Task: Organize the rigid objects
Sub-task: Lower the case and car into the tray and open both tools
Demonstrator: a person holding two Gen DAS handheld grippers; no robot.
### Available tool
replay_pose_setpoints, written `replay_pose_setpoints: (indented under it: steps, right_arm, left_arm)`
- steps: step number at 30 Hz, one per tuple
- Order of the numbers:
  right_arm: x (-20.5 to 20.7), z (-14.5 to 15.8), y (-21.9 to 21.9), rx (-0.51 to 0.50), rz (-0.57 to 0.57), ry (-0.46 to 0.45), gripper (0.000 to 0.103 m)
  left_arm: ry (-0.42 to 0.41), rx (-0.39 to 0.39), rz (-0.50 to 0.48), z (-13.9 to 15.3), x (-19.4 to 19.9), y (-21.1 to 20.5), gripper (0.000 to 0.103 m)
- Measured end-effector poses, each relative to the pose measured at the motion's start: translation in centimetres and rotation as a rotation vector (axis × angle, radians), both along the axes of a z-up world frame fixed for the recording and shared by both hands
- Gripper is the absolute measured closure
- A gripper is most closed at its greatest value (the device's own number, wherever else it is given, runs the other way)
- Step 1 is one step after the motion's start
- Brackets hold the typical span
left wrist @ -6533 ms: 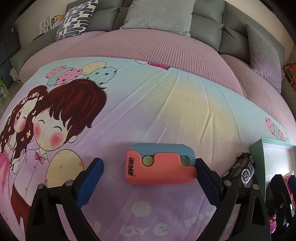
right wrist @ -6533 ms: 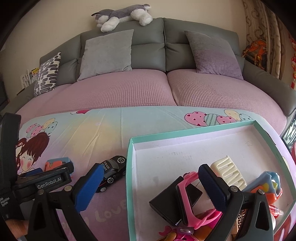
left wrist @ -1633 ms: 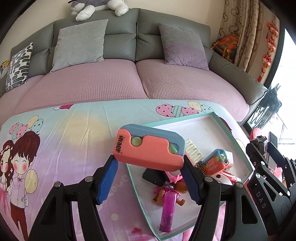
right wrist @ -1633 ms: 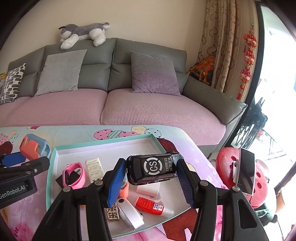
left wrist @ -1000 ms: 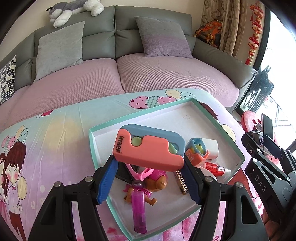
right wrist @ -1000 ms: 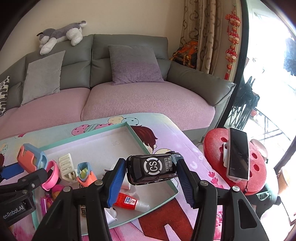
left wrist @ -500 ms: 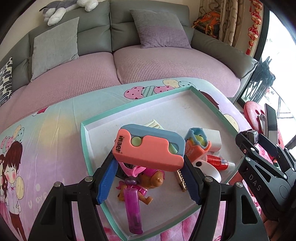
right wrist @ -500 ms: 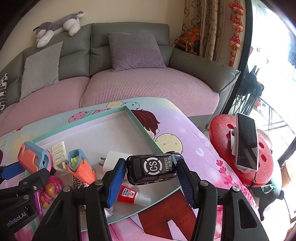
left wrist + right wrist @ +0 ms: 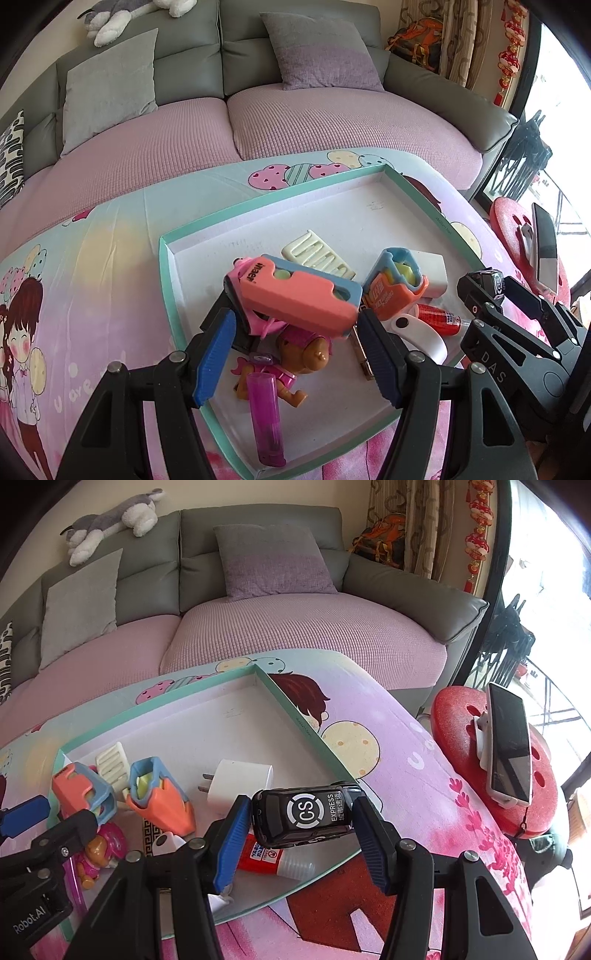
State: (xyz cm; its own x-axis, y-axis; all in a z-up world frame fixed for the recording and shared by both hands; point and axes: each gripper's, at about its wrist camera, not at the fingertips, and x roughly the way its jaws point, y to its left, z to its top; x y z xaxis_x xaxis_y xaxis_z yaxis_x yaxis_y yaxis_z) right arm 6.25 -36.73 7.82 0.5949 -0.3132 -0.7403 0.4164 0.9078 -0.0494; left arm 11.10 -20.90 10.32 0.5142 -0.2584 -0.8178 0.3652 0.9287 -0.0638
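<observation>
Left gripper (image 9: 297, 352) spread, fingers apart from the tilted orange-and-blue block (image 9: 295, 299) resting on the toy pile inside the teal-rimmed tray (image 9: 168, 280) (cartoon tablecloth beneath), right gripper (image 9: 295, 840) pinching the black toy car (image 9: 304, 818) above the tray's near edge.

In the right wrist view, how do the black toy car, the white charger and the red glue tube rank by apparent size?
1. black toy car, though it is nearest the camera
2. white charger
3. red glue tube, partly hidden behind the car, so its rank is unsure
</observation>
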Motion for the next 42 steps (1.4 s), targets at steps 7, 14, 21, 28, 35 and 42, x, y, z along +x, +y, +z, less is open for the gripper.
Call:
replay_pose_setpoints:
  steps: [7, 14, 21, 28, 35, 42]
  right_arm:
    - [0.1, -0.1, 0.1, 0.001, 0.001, 0.018, 0.043]
    - [0.4, -0.4, 0.3, -0.028, 0.006, 0.047, 0.043]
    - [0.4, -0.4, 0.5, -0.040, 0.007, 0.060, 0.039]
    - [0.4, -0.4, 0.5, -0.044, 0.014, 0.069, 0.028]
    - [0.5, -0.4, 0.5, -0.043, 0.015, 0.070, 0.018]
    - [0.3, -0.4, 0.4, -0.030, 0.016, 0.070, 0.001]
  left_arm:
    - [-0.001, -0.001, 0.008, 0.3, -0.1, 0.3, 0.033]
    - [0.002, 0.005, 0.033, 0.6, 0.1, 1.0, 0.033]
    - [-0.001, 0.006, 0.069, 0.9, 0.3, 2.1, 0.032]
    - [0.009, 0.012, 0.133, 0.7, 1.0, 3.5, 0.026]
    - [0.026, 0.024, 0.213, 0.1, 1.8, 5.2, 0.011]
    - [0.023, 0.026, 0.280, -0.4, 2.3, 6.7, 0.009]
